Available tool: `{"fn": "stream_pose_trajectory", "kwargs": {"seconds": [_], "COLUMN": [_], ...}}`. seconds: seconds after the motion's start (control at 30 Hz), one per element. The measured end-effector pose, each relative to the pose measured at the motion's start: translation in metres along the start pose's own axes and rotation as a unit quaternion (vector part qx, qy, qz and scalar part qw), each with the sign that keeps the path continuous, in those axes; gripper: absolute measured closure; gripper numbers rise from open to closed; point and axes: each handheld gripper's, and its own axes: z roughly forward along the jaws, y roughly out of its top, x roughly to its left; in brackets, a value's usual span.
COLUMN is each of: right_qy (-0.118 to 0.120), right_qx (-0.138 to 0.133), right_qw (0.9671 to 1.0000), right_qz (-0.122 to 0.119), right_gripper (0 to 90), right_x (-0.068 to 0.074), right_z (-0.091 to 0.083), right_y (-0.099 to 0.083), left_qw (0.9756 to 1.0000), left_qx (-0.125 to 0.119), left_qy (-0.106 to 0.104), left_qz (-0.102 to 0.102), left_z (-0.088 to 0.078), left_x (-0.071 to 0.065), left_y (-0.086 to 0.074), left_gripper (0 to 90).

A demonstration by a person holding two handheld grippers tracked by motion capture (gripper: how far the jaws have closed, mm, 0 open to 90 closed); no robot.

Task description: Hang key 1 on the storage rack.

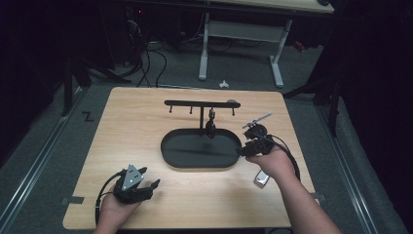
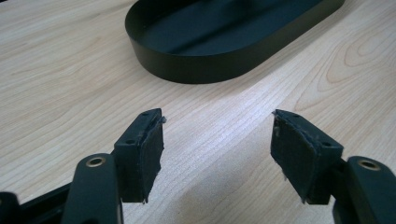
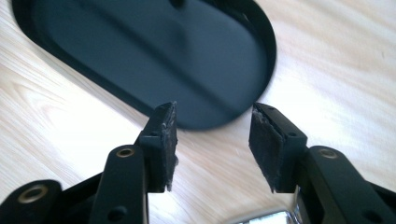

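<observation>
While claws gape, tray (image 1: 202, 158) lies crosswise.

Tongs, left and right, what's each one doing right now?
Left tongs: open, holding nothing, over bare table.
Right tongs: open, nothing between them, at the black tray edge.

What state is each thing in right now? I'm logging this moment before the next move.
Left gripper: open, nothing between the jaws, over bare table.
Right gripper: open, empty, at the tray's right end.
Black oval tray: flat on the table, empty apart from the stand's post.
Hook stand: upright, one dark item hanging.
Silver object: lying beside the right hand.
</observation>
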Motion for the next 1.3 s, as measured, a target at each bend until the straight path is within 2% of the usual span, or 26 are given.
{"fn": "stream_pose_trajectory", "kwargs": {"seconds": [0.03, 0.23, 0.27, 0.37, 0.57, 0.7, 0.73, 0.93, 1.2, 1.3], "right_qy": [-0.003, -0.017, -0.024, -0.03, -0.036, -0.044, -0.046, -0.045, -0.045, -0.049], "right_qx": [0.004, 0.008, 0.014, 0.027, 0.033, 0.035, 0.037, 0.056, 0.055, 0.062], "right_qw": [0.9999, 0.9995, 0.9992, 0.9985, 0.9952, 0.9932, 0.9925, 0.9899, 0.9886, 0.9888], "right_qz": [0.01, 0.026, 0.028, 0.036, 0.085, 0.102, 0.107, 0.122, 0.133, 0.127], "right_gripper": [50.5, 49.9, 53.4, 56.0, 54.3, 54.3, 57.4, 64.8, 67.2, 68.3], "right_x": [-0.005, -0.019, -0.025, -0.033, -0.056, -0.064, -0.07, -0.079, -0.082, -0.08], "right_z": [0.003, 0.01, 0.013, 0.019, 0.03, 0.032, 0.035, 0.043, 0.05, 0.053], "right_y": [-0.01, -0.031, -0.038, -0.048, -0.063, -0.069, -0.073, -0.077, -0.074, -0.074], "left_qw": [1.0, 1.0, 1.0, 1.0, 1.0, 1.0, 1.0, 1.0, 1.0, 1.0], "left_qx": [-0.001, 0.002, 0.002, 0.003, 0.005, 0.005, 0.005, 0.006, 0.005, 0.005], "left_qy": [0.0, 0.0, -0.001, 0.0, 0.0, 0.0, 0.0, 0.0, 0.003, 0.002], "left_qz": [0.0, 0.001, 0.002, 0.001, -0.001, 0.001, 0.001, 0.002, 0.001, 0.002], "left_z": [-0.001, 0.0, 0.0, 0.001, 0.002, 0.001, 0.001, 0.002, 0.001, 0.001], "left_x": [0.0, -0.001, -0.002, -0.002, -0.001, -0.001, -0.001, -0.001, -0.001, -0.001], "left_y": [0.0, 0.0, 0.0, -0.001, -0.001, -0.001, -0.001, -0.001, -0.001, -0.001], "left_gripper": [35.2, 35.2, 35.1, 35.1, 35.1, 35.1, 35.1, 35.2, 35.2, 35.1]}}
